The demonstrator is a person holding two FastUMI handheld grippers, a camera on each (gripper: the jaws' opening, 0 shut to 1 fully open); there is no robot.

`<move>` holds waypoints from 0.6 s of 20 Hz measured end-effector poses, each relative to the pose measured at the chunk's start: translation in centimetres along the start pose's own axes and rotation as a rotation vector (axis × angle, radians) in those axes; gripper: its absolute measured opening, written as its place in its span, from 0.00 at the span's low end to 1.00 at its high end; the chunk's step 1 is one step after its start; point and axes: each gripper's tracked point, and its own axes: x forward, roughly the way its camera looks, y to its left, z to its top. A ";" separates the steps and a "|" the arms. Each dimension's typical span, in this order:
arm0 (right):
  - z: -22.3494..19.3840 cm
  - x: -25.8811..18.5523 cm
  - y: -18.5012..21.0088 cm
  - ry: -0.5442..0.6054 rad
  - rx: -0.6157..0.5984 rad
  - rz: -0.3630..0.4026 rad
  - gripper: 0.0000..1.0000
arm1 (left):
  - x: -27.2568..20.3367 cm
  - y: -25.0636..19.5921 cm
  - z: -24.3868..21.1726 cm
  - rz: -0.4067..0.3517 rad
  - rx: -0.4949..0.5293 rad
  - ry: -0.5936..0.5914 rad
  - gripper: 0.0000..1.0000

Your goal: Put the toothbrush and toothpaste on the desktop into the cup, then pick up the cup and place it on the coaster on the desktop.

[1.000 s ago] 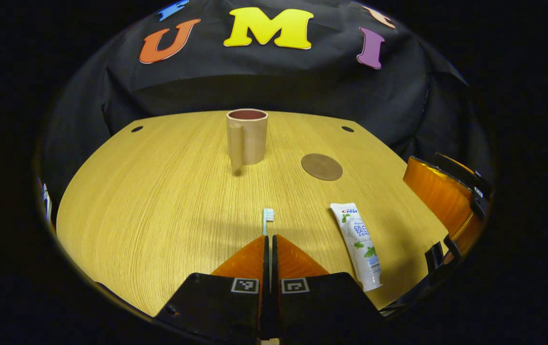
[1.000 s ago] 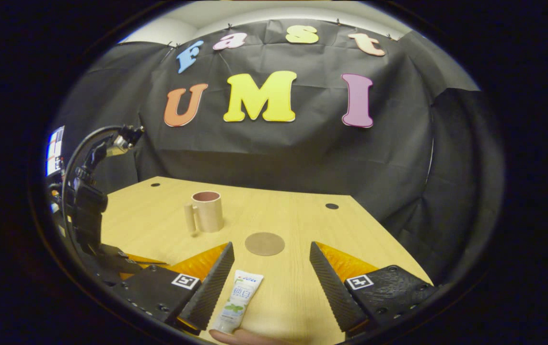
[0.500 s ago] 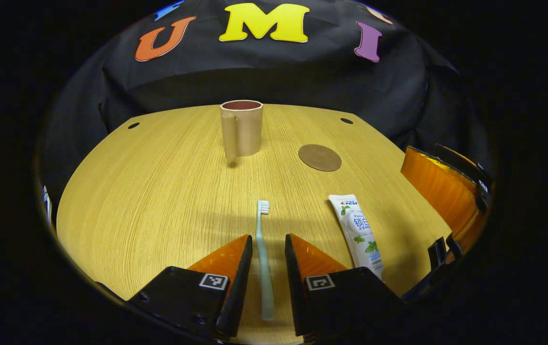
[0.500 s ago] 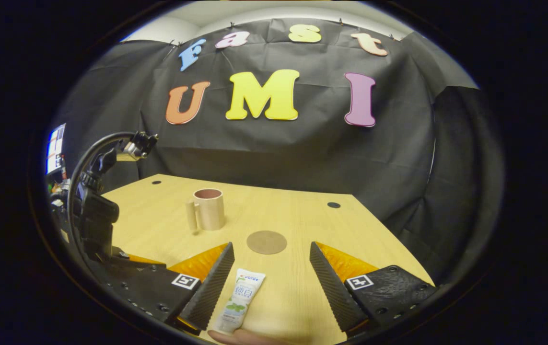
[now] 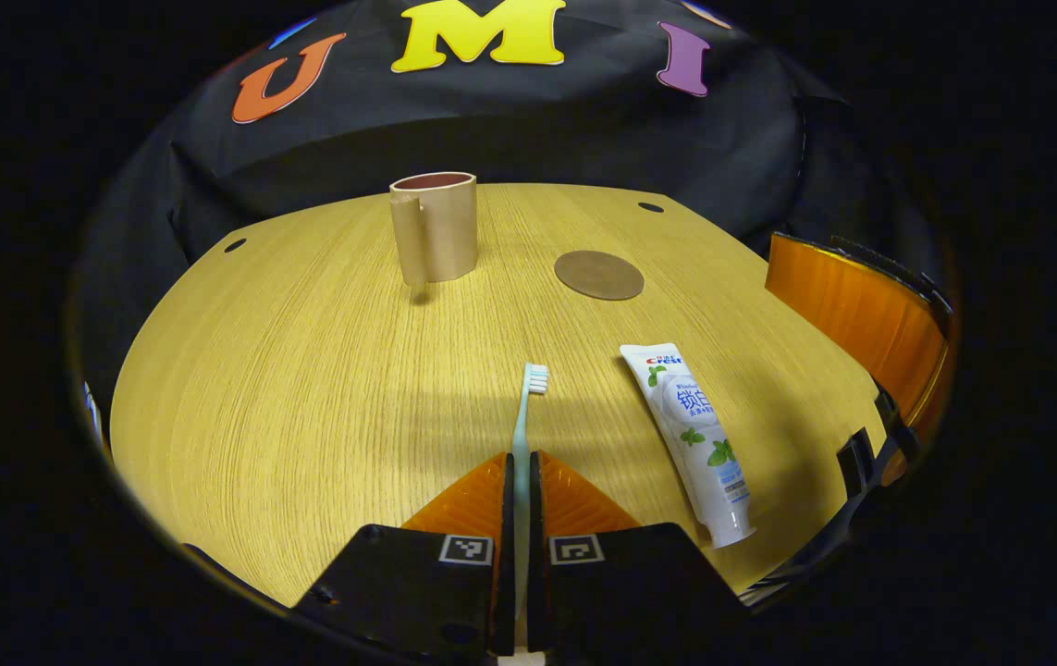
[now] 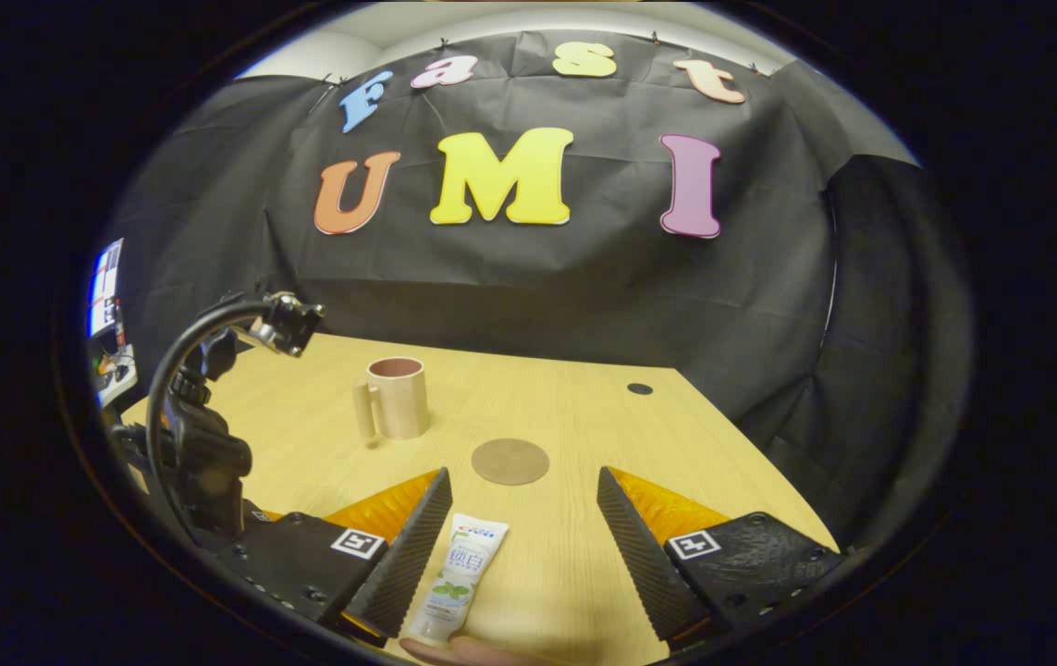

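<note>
A pale blue toothbrush (image 5: 532,393) lies along the wooden desktop (image 5: 288,370), and my left gripper (image 5: 521,464) is shut on its handle, with the bristle head pointing away from me. A white toothpaste tube (image 5: 690,435) lies just to its right. The tan cup (image 5: 436,227) stands upright farther back, with the round brown coaster (image 5: 598,275) to its right. My right gripper (image 6: 521,504) is open above the table's near edge. The toothpaste tube (image 6: 459,578) lies by its left finger, apart from both. Beyond it are the cup (image 6: 396,398) and coaster (image 6: 510,461).
The right gripper's body (image 5: 852,305) sits at the right edge of the left gripper view. The left gripper's frame and cable (image 6: 204,444) stand at the left of the right gripper view. Part of a hand (image 6: 463,652) shows at the bottom. Small holes (image 6: 640,388) mark the far desktop.
My left gripper went from shut to open around the toothbrush handle, then shut on it again further down. The right gripper stayed open, drifting slightly.
</note>
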 end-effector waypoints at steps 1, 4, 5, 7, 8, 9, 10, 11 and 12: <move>-0.1 -0.1 0.1 0.001 -0.003 0.001 0.97 | 0.1 0.1 0.0 -0.005 -0.010 -0.003 0.05; -0.3 -0.3 0.1 0.005 -0.006 0.002 0.95 | -0.2 0.4 0.3 -0.004 -0.029 -0.033 0.04; -0.4 -0.4 0.1 0.008 -0.006 0.001 0.93 | -0.5 0.5 0.5 -0.004 -0.032 -0.045 0.04; -0.5 -0.2 -0.1 0.013 0.004 -0.001 0.95 | -1.1 0.6 1.4 -0.001 -0.038 -0.086 0.04; -0.8 -0.1 -0.1 0.020 0.011 0.003 0.95 | -1.5 0.8 2.2 0.004 -0.049 -0.118 0.04; -1.1 0.0 0.0 0.030 0.020 0.007 0.95 | -2.1 1.0 3.1 0.016 -0.055 -0.158 0.03; -1.5 0.1 0.3 0.043 0.028 0.013 0.95 | -2.7 1.4 4.1 0.030 -0.056 -0.205 0.04; -2.0 0.3 0.5 0.058 0.033 0.019 0.95 | -3.5 1.7 5.2 0.050 -0.055 -0.257 0.04; -2.6 0.4 0.7 0.072 0.036 0.023 0.95 | -4.5 2.2 6.3 0.074 -0.051 -0.314 0.04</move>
